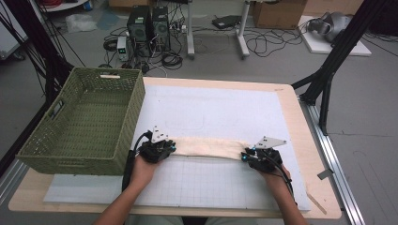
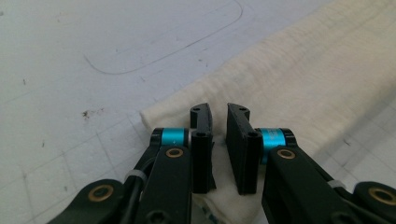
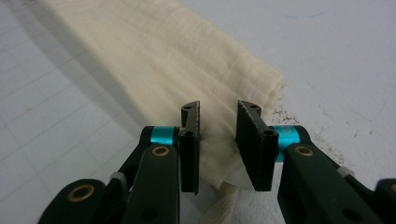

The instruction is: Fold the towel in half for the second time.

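This looks like a robotics or recording lab rather than a home. Two computer towers (image 1: 149, 29) stand on the bare grey floor amid loose cables (image 1: 263, 44) (some coiled, some sprawling), with cardboard boxes (image 1: 278, 13) behind. Black frame struts (image 1: 336, 56) flank a wooden table (image 1: 302, 126) topped with a gridded mat (image 1: 225, 180).

Lower left of the high view: the left gripper (image 1: 165, 145) is a black block with a grey three-cornered plate on top, a blue accent on its front, and a thick black cable looping back along the bare forearm. Lower right: the right gripper (image 1: 247, 155) is built the same way, with grey plate, blue glint and trailing cable. No sleeves in sight. In the gripper views, each has flat black jaws with small screw holes, bright turquoise collars, brass-ringed pivots and white cable ties.
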A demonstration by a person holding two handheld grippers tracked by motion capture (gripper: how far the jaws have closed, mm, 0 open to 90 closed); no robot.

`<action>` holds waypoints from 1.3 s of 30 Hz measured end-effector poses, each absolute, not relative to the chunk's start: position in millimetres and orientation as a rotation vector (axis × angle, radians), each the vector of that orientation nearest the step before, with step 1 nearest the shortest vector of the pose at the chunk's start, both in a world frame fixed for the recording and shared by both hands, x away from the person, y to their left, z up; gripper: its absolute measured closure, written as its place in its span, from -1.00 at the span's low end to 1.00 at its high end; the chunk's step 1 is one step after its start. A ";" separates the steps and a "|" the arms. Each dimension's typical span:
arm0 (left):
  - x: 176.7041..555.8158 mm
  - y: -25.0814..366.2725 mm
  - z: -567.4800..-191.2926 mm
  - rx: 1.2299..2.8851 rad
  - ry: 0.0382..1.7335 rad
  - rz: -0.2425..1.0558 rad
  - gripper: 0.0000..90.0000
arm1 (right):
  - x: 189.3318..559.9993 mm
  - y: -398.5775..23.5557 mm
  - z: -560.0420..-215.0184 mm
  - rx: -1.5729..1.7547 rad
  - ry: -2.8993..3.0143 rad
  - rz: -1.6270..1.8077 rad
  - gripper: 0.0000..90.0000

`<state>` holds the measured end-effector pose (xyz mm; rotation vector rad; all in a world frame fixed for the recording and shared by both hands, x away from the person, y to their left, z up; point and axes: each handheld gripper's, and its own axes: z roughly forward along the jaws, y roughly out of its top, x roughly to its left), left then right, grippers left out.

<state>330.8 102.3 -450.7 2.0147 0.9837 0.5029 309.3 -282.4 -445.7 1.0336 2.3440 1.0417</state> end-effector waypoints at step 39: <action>338.6 104.8 -446.5 1.950 0.979 0.517 0.48 | 328.4 -290.1 -438.3 1.091 2.259 1.090 0.21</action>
